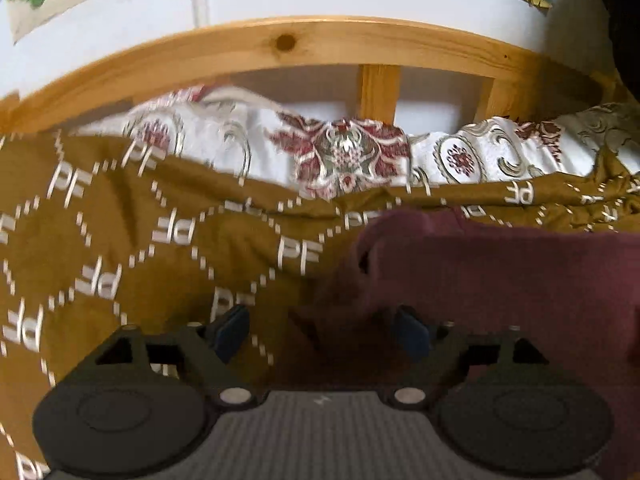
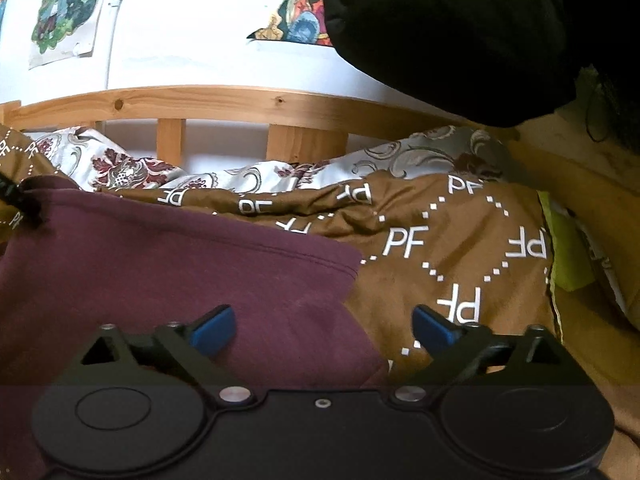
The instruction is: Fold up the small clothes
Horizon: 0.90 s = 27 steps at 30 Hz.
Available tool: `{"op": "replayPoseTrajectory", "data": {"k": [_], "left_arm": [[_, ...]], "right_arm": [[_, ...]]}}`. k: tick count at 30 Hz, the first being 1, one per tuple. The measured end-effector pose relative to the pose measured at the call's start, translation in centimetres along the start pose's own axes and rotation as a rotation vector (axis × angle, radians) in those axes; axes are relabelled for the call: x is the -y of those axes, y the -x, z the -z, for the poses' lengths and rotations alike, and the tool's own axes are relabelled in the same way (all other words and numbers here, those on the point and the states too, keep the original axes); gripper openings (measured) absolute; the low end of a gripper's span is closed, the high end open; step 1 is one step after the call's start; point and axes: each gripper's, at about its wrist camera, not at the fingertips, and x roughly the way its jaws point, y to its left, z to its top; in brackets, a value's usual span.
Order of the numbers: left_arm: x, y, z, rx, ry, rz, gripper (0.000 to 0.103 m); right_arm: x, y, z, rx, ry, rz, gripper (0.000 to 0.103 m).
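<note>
A maroon garment [image 1: 500,280] lies flat on a brown bedspread printed with white "PF" letters [image 1: 100,220]. My left gripper [image 1: 320,330] hangs open over the garment's left edge, its blue pads [image 1: 232,328] wide apart with only cloth below them. In the right wrist view the same maroon garment [image 2: 160,260] fills the left half, its hemmed corner ending near the middle. My right gripper [image 2: 324,324] stands open over that right edge, one pad above the maroon cloth and the other above the bedspread [image 2: 460,248]. Neither gripper pinches the fabric.
A wooden bed rail [image 1: 280,40] runs along the far side against a white wall with posters. A crumpled white floral cover [image 1: 344,152] lies in front of it. A black cloth mass [image 2: 460,32] hangs at the upper right, and a green item [image 2: 568,248] sits beside the bedspread's right edge.
</note>
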Motion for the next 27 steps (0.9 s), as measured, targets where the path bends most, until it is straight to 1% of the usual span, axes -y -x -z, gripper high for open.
{"op": "replayPoseTrajectory", "data": {"k": [1, 5, 8, 11, 13, 14, 15, 16, 17, 18, 19, 21, 23, 25, 27], "left_arm": [[-0.2, 0.3, 0.7, -0.004, 0.012, 0.011, 0.085], [-0.5, 1.5, 3.5, -0.032, 0.045, 0.066, 0.090], [-0.3, 2.2, 5.3, -0.041, 0.064, 0.085, 0.092], [-0.1, 3.2, 7.0, -0.026, 0.091, 0.087, 0.092], [0.0, 4.0, 7.8, 0.003, 0.104, 0.102, 0.085], [0.1, 4.4, 8.2, 0.018, 0.095, 0.120, 0.072], [0.3, 4.6, 8.5, 0.021, 0.081, 0.128, 0.056], [0.4, 4.6, 8.7, 0.013, 0.068, 0.121, 0.048], [0.6, 4.4, 8.9, -0.006, 0.060, 0.107, 0.037], [0.6, 4.1, 9.0, -0.021, 0.062, 0.100, 0.031], [0.6, 4.0, 9.1, -0.028, 0.072, 0.098, 0.028], [0.5, 4.0, 9.2, -0.026, 0.097, 0.100, 0.014], [0.5, 4.0, 9.1, -0.019, 0.108, 0.072, 0.007], [0.6, 4.3, 9.1, 0.004, 0.113, 0.035, 0.007], [0.7, 4.8, 9.2, 0.029, 0.113, 0.021, 0.006]], "right_arm": [[0.1, 0.2, 0.1, 0.004, -0.009, 0.000, 0.102], [-0.1, 1.0, 0.6, 0.020, -0.021, 0.007, 0.102], [-0.4, 1.8, 1.0, 0.045, -0.023, 0.032, 0.102], [-0.5, 2.4, 1.5, 0.063, -0.039, 0.056, 0.102], [-0.4, 2.9, 2.0, 0.070, -0.048, 0.079, 0.102], [-0.4, 3.3, 2.3, 0.070, -0.052, 0.089, 0.102], [-0.4, 3.5, 2.6, 0.067, -0.056, 0.092, 0.102], [-0.4, 3.9, 2.9, 0.062, -0.063, 0.094, 0.102], [-0.3, 4.2, 3.2, 0.056, -0.072, 0.094, 0.102], [-0.3, 4.5, 3.5, 0.051, -0.077, 0.091, 0.102], [-0.3, 4.8, 3.7, 0.046, -0.081, 0.083, 0.102], [-0.4, 5.0, 3.9, 0.044, -0.082, 0.049, 0.102], [-0.6, 5.1, 3.9, 0.058, -0.075, 0.030, 0.102], [-0.8, 5.2, 3.8, 0.069, -0.062, 0.030, 0.102], [-1.0, 5.4, 3.8, 0.079, -0.050, 0.030, 0.102]]}}
